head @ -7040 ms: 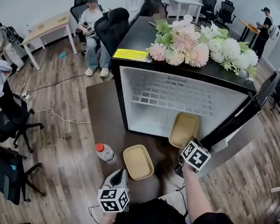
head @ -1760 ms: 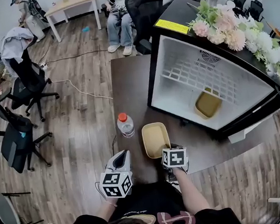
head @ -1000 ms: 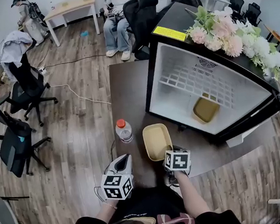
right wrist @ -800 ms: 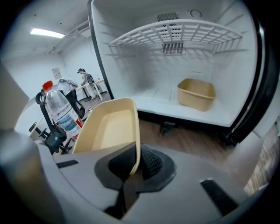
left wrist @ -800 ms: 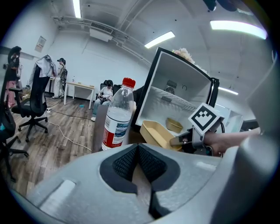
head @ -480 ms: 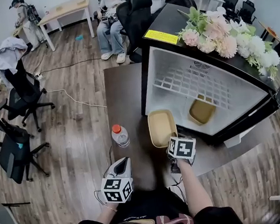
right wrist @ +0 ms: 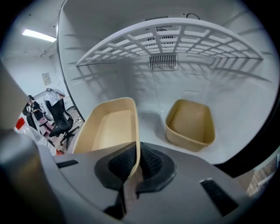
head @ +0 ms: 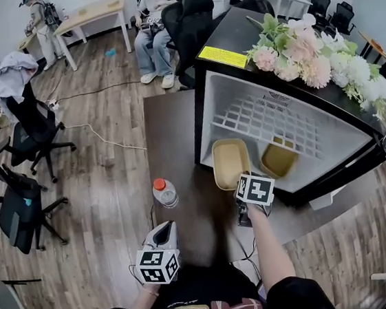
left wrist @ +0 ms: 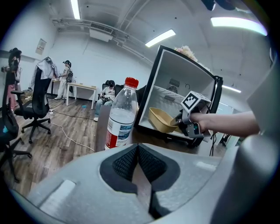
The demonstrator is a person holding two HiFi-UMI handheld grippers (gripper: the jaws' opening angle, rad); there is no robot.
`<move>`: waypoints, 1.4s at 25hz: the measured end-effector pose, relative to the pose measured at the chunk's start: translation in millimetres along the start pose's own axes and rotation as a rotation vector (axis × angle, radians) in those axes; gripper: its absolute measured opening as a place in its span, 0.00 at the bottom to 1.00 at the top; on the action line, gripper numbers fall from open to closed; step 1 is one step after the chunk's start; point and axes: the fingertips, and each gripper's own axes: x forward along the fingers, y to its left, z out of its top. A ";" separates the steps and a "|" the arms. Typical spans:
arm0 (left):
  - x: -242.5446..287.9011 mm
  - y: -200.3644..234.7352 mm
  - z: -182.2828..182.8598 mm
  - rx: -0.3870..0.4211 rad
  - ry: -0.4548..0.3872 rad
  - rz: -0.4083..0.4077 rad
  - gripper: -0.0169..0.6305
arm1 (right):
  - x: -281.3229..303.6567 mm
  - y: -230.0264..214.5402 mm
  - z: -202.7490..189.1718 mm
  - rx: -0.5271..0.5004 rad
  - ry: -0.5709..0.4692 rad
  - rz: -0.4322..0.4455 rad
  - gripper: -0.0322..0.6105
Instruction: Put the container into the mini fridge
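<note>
right tool [right wrist: 132, 165]: grips empty container [right wrist: 111, 127] | left tool [left wrist: 138, 162]: clenched, bare | second container [right wrist: 190, 124]: empty, in fridge [head: 238, 36]

The right tongs [right wrist: 133, 164] pinch the near rim of a tan container [right wrist: 109, 129] at the mouth of the white fridge [right wrist: 109, 74]. A second container [right wrist: 191, 124] sits inside on its floor, beneath the wire shelf [right wrist: 175, 37].
</note>
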 end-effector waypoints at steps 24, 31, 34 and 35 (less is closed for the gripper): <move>5.9 27.8 12.3 -0.007 0.006 0.080 0.04 | 50.8 -14.9 34.6 0.094 0.018 -0.088 0.07; 14.1 28.1 15.0 -0.013 0.003 0.087 0.04 | 61.6 -18.1 34.7 0.102 0.033 -0.099 0.07; 13.6 28.0 12.5 -0.024 0.003 0.097 0.04 | 65.3 -22.5 35.8 0.109 0.030 -0.103 0.07; 13.1 28.8 11.4 -0.028 0.004 0.103 0.04 | 66.0 -23.4 37.1 0.111 0.027 -0.104 0.07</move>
